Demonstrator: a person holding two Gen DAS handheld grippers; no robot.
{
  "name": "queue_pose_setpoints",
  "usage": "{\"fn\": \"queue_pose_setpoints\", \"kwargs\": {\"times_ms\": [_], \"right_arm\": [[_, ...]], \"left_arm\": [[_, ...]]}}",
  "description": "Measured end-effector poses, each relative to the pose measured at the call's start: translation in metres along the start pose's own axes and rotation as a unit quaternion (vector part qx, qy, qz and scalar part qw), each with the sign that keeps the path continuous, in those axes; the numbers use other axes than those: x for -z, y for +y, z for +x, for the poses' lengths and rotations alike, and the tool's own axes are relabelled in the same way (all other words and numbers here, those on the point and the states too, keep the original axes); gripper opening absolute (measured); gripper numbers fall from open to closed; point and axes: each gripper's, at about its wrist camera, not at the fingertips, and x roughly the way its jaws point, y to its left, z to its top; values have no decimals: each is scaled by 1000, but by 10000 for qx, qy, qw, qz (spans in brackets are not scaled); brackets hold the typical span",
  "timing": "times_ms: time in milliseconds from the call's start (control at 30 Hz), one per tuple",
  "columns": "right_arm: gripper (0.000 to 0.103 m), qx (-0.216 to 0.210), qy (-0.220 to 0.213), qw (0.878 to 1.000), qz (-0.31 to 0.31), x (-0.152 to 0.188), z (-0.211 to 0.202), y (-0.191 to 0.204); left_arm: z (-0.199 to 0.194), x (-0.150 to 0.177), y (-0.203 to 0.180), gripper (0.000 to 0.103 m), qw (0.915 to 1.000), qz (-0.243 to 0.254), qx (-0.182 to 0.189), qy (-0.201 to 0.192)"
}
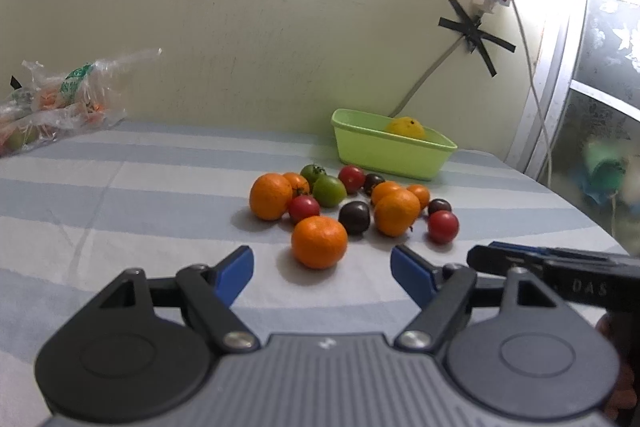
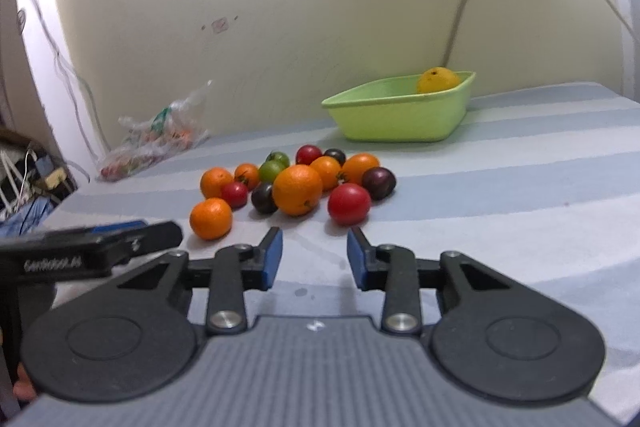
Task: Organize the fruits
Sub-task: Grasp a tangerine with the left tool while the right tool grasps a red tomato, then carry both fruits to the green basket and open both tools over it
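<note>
A cluster of fruit lies on the striped cloth: several oranges, red, green and dark tomatoes. The nearest orange (image 1: pixel 319 242) sits just ahead of my open, empty left gripper (image 1: pixel 322 265). It also shows in the right wrist view (image 2: pixel 211 218). My right gripper (image 2: pixel 315 253) is open and empty, just short of a red tomato (image 2: pixel 349 203) and a big orange (image 2: pixel 297 189). A green tub (image 1: pixel 390 149) (image 2: pixel 400 115) behind the cluster holds a yellow fruit (image 1: pixel 405 127) (image 2: pixel 438 79).
A clear plastic bag of produce (image 1: pixel 52 99) (image 2: pixel 154 143) lies at the back by the wall. Each gripper's tip shows in the other's view: the right gripper (image 1: pixel 560 267), the left gripper (image 2: pixel 88 247). Cables taped to the wall hang behind the tub (image 1: pixel 472 31).
</note>
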Motion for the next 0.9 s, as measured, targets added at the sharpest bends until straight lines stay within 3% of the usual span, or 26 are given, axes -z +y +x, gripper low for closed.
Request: {"fn": "queue_pose_setpoints", "kwargs": {"times_ms": [333, 433, 467, 533, 600, 900], "right_arm": [[40, 185, 374, 9976, -549, -26, 37, -14], [40, 230, 506, 9961, -680, -26, 48, -14], [39, 157, 588, 9960, -661, -25, 51, -15], [32, 89, 644, 9956, -681, -25, 52, -13], [32, 29, 605, 9957, -702, -22, 44, -10], [32, -235, 573, 9911, -1181, 17, -16, 11]], "left_arm": [[40, -15, -10, 77, 9983, 297, -280, 421], [49, -16, -10, 55, 9976, 280, -250, 578], [52, -16, -10, 39, 9972, 249, -226, 663], [50, -14, -8, 39, 9974, 212, -241, 643], [43, -10, -9, 38, 9977, 181, -221, 608], [5, 18, -41, 38, 9946, 393, 647, 716]]}}
